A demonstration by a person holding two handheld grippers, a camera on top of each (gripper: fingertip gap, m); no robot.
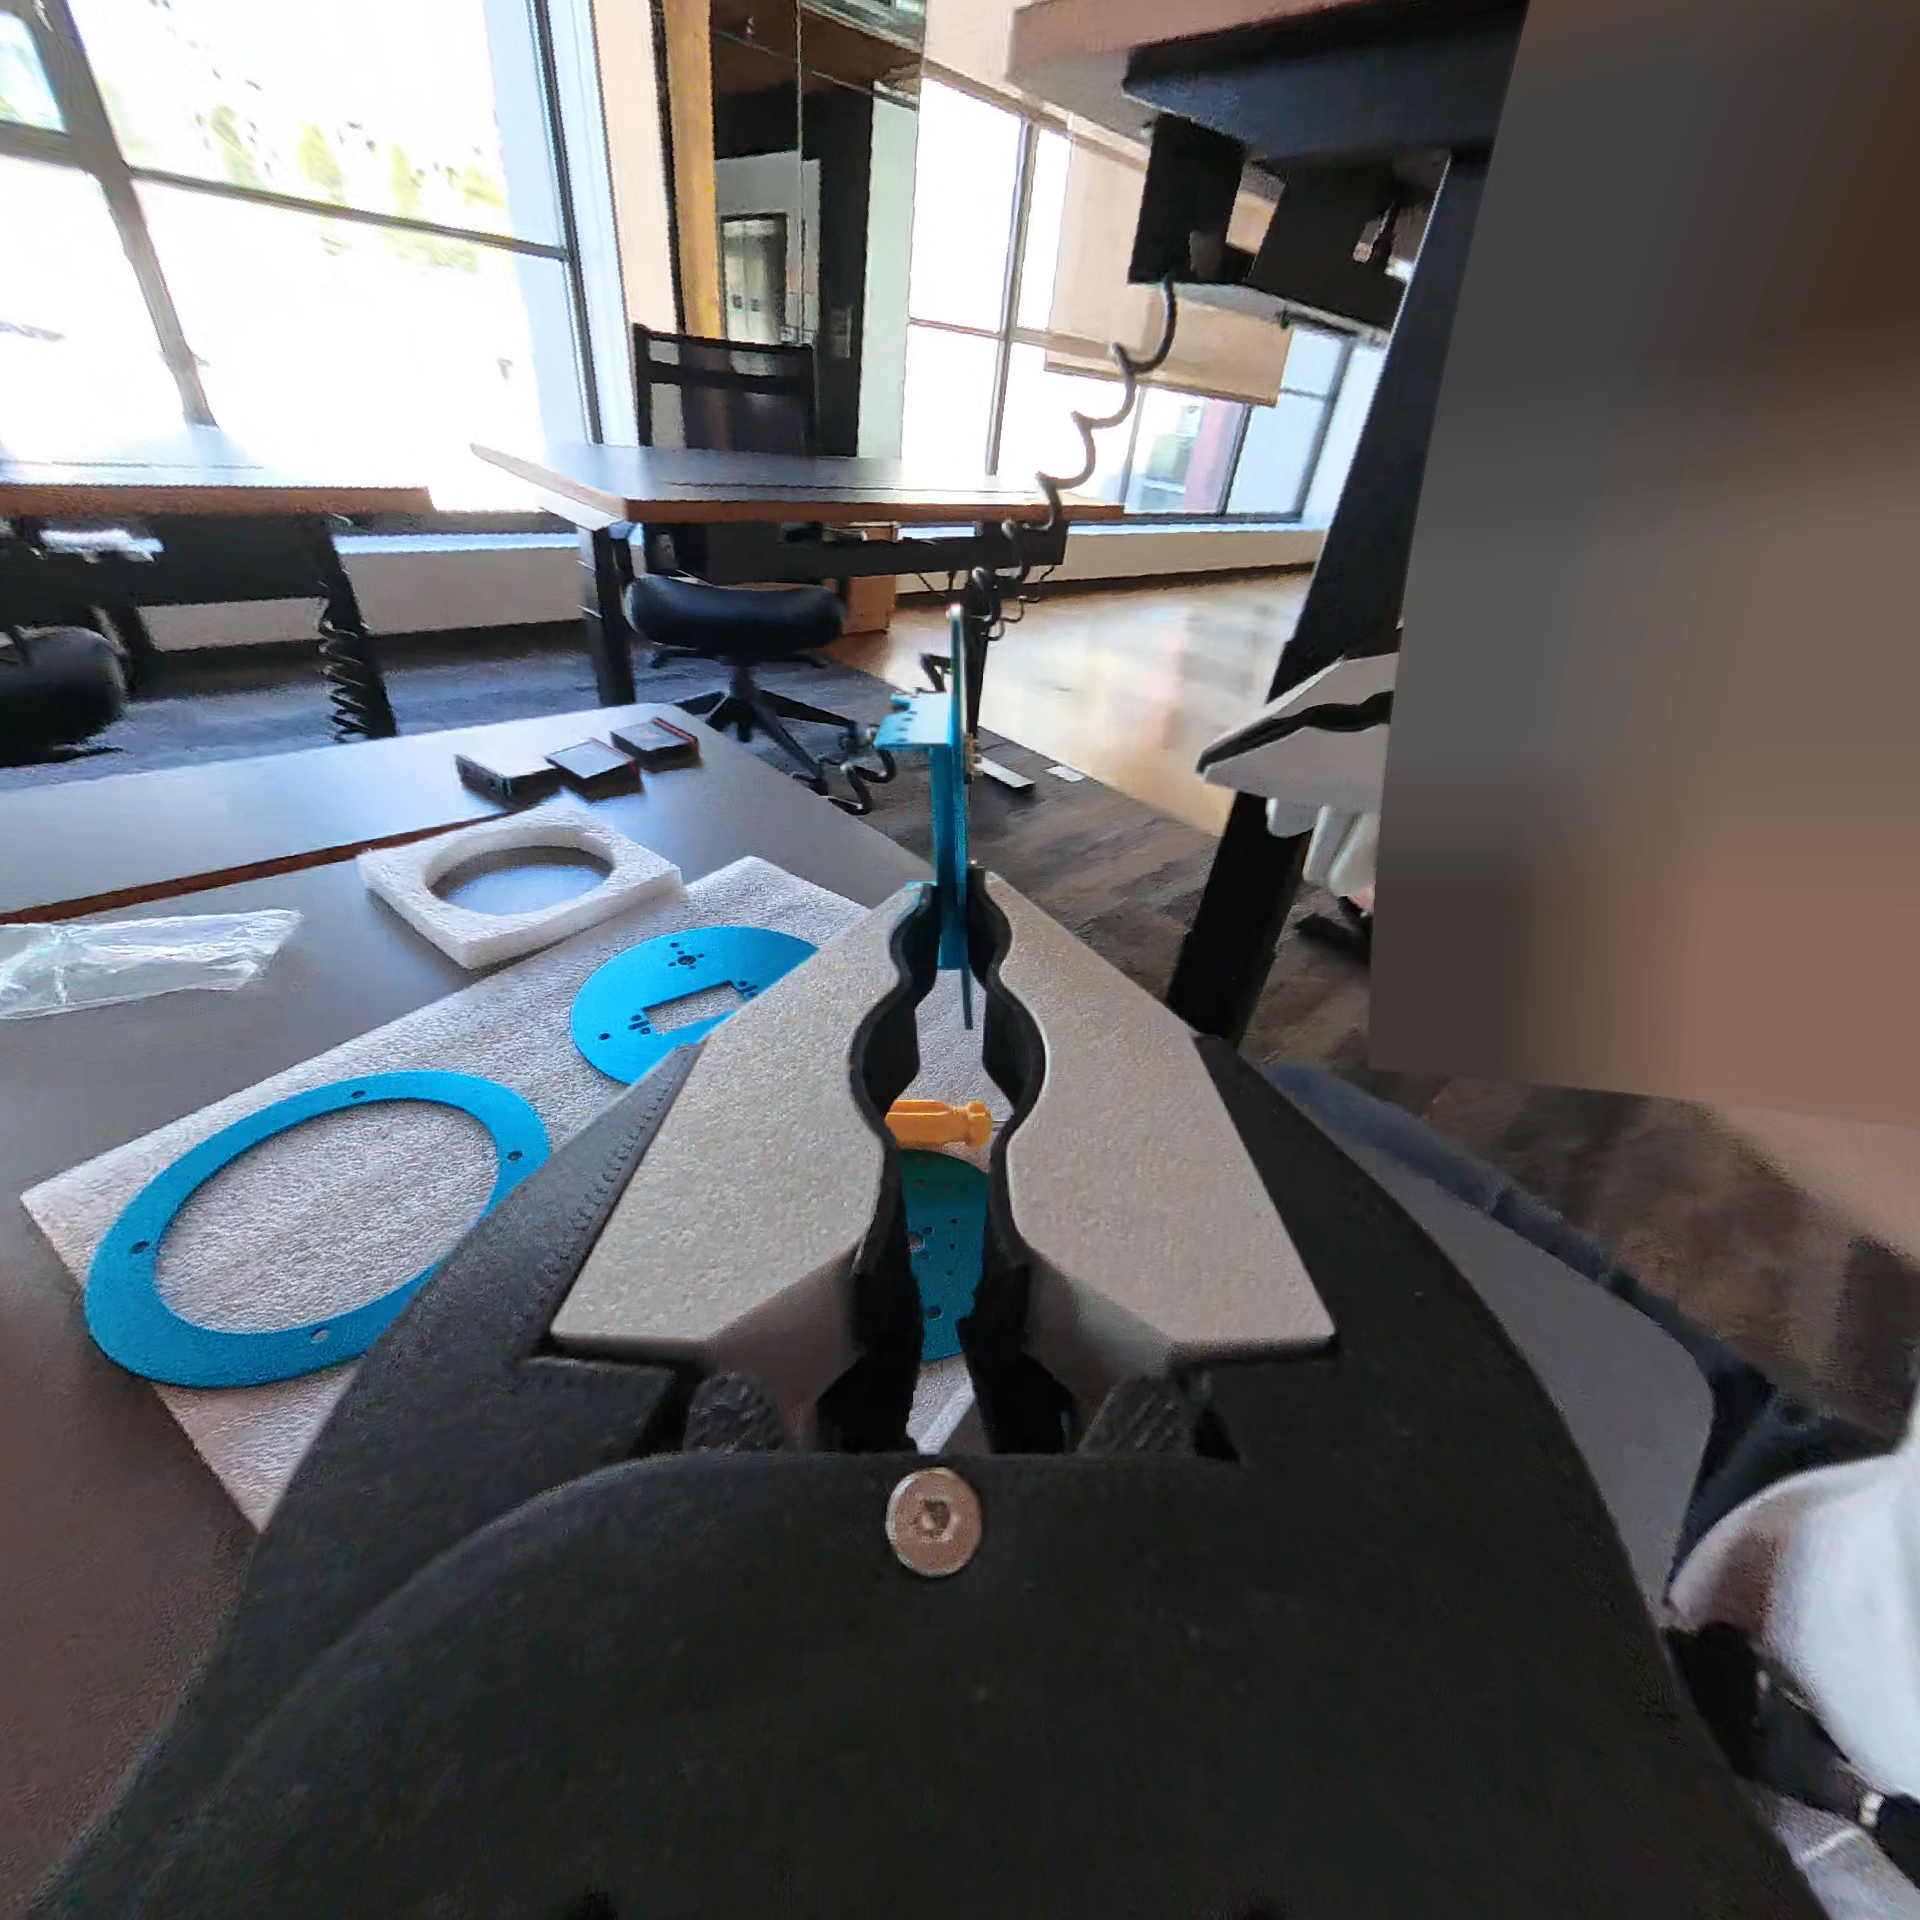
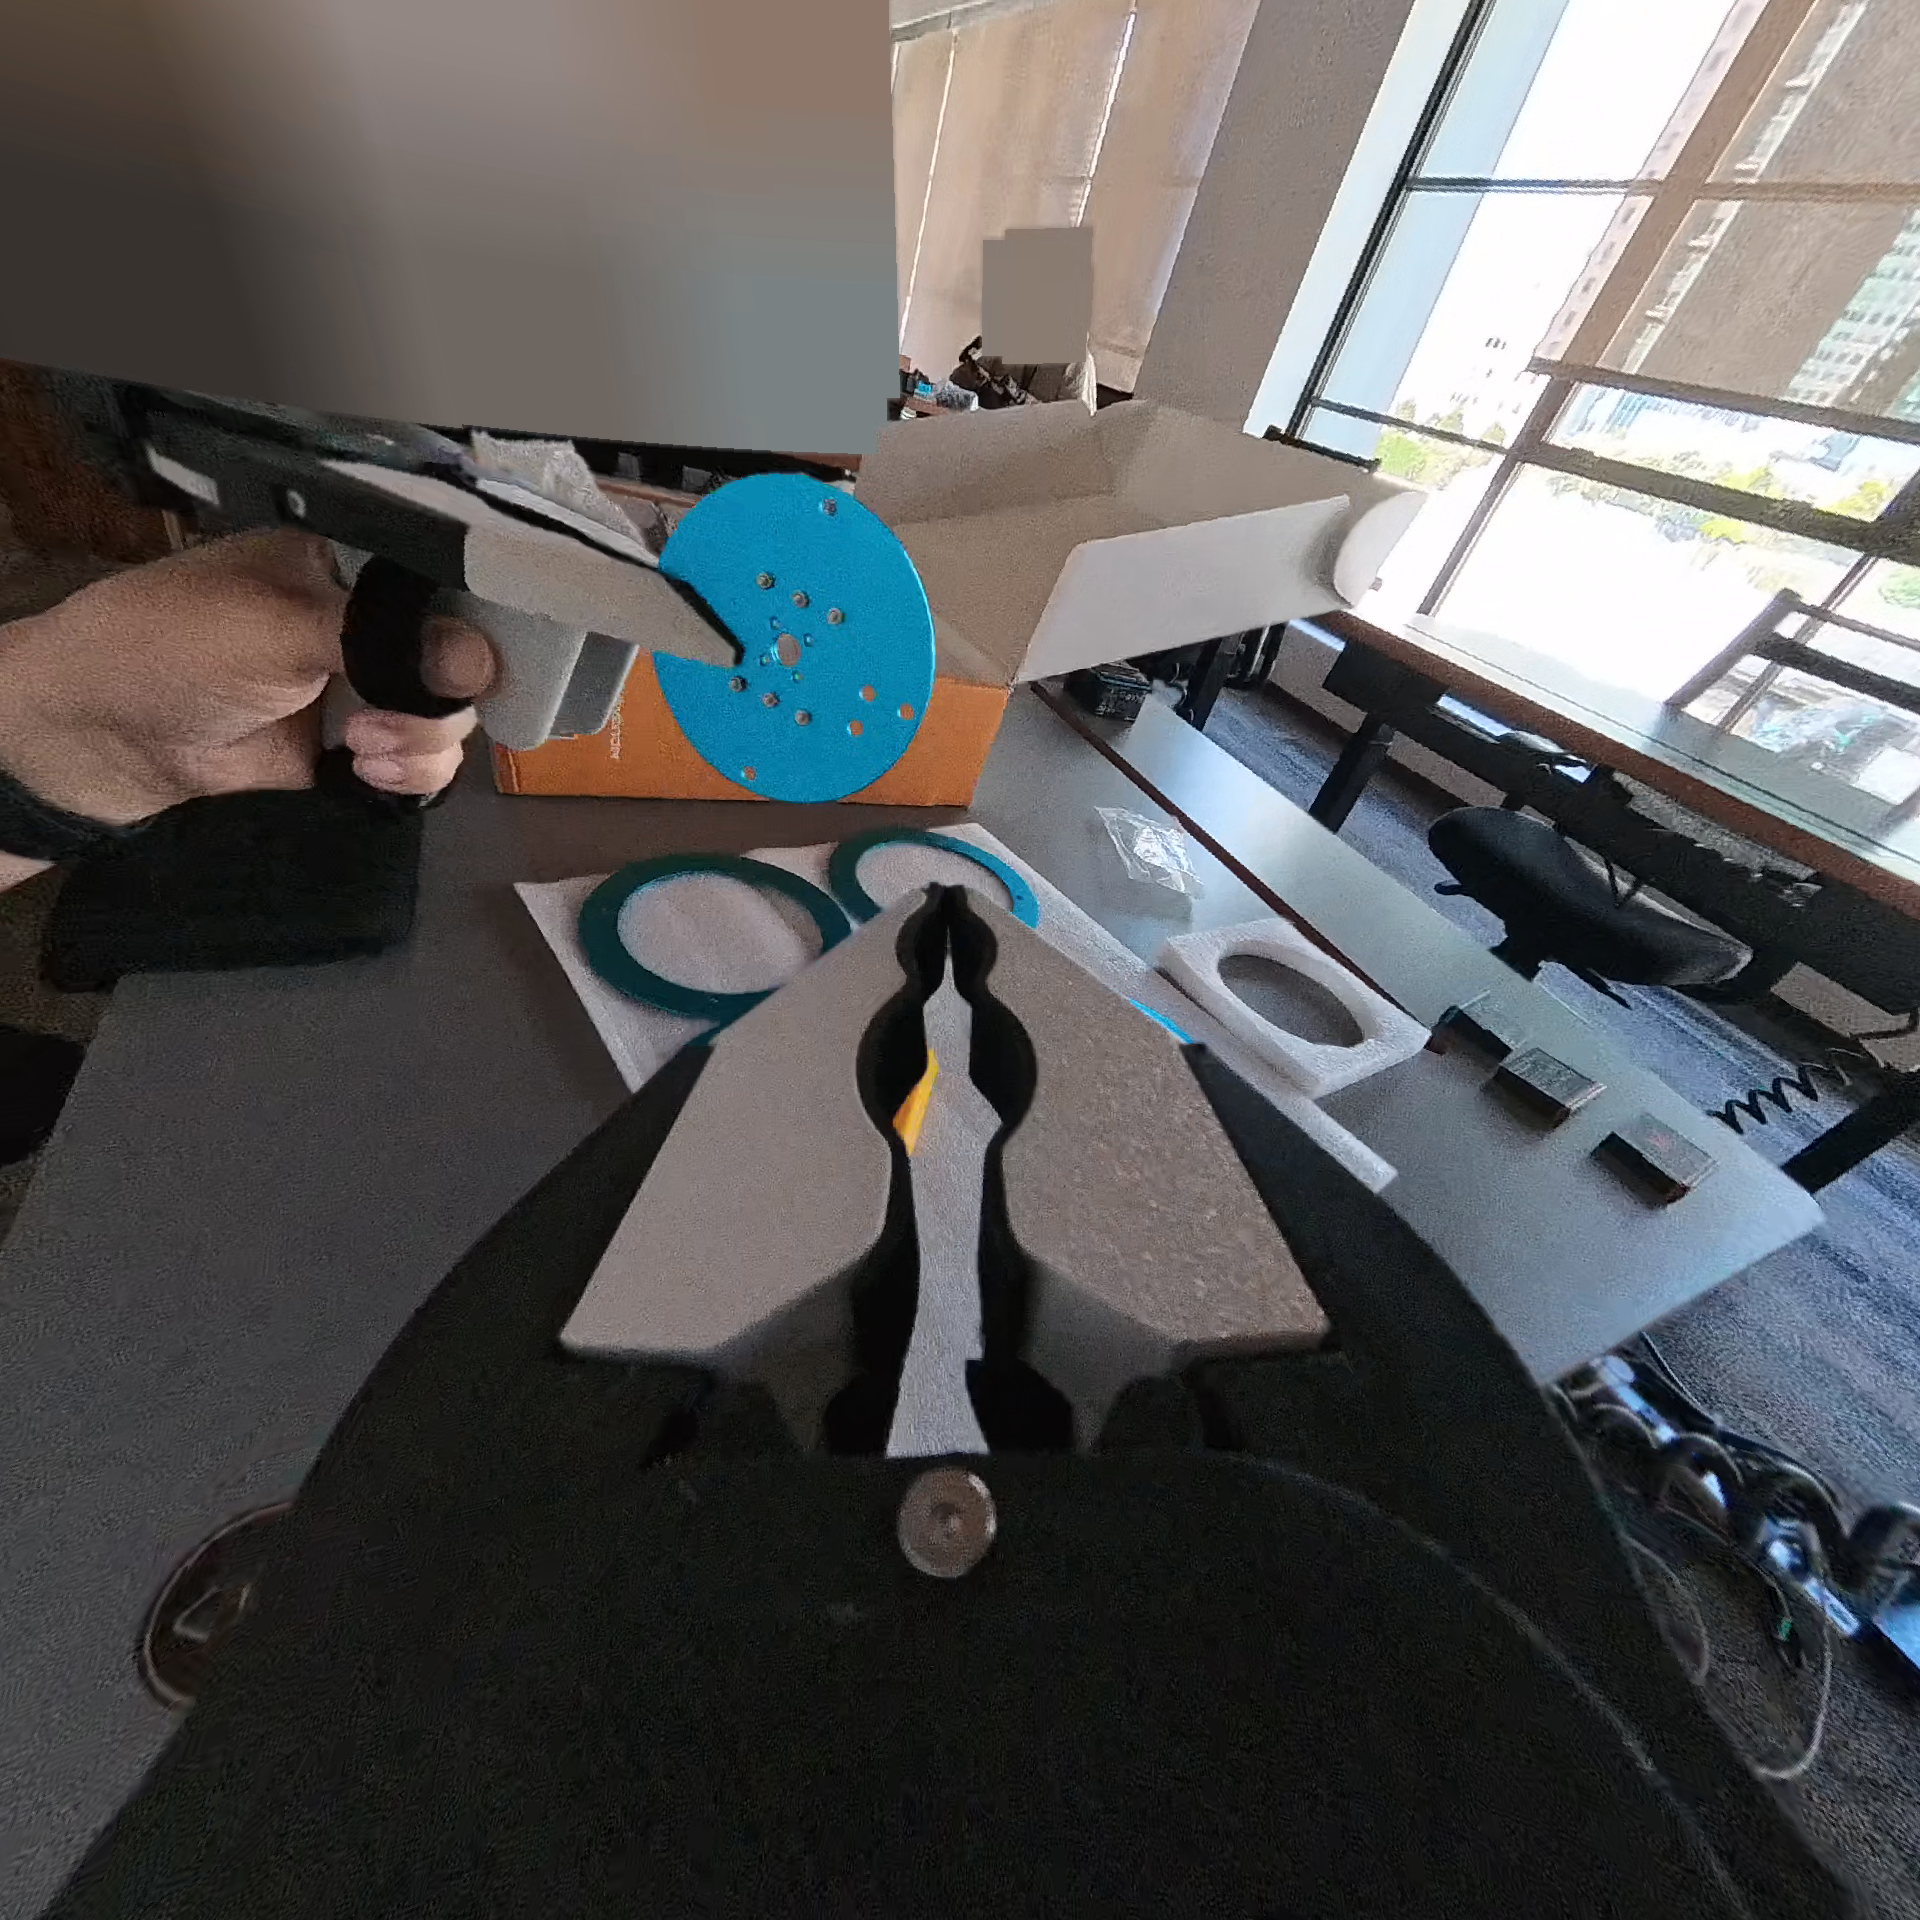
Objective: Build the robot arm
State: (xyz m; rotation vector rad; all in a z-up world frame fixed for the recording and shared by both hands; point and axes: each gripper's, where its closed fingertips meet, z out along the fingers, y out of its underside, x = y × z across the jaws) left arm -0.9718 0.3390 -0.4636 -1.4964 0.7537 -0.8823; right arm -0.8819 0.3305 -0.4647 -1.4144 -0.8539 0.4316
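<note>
My left gripper (image 1: 951,906) is shut on the lower edge of a blue round plate (image 1: 953,810), held upright and edge-on above the table, with a small blue bracket (image 1: 914,727) on its side. In the right wrist view the same plate (image 2: 800,644) shows face-on, full of holes, held by the left gripper (image 2: 717,639) in a person's hand (image 2: 156,675). My right gripper (image 2: 943,906) is shut and empty, low over a white foam sheet (image 2: 582,914). A yellow screwdriver handle (image 2: 916,1112) lies under it and also shows in the left wrist view (image 1: 935,1122).
On the foam sheet (image 1: 343,1060) lie a blue ring (image 1: 125,1309), a blue disc with a rectangular cutout (image 1: 623,1003) and another blue disc (image 1: 940,1247). Nearby are a foam frame (image 2: 1288,1008), a plastic bag (image 2: 1148,852), three black boxes (image 2: 1548,1081) and an open orange box (image 2: 748,758). My hands' fingertips stand some 10 centimetres from each other.
</note>
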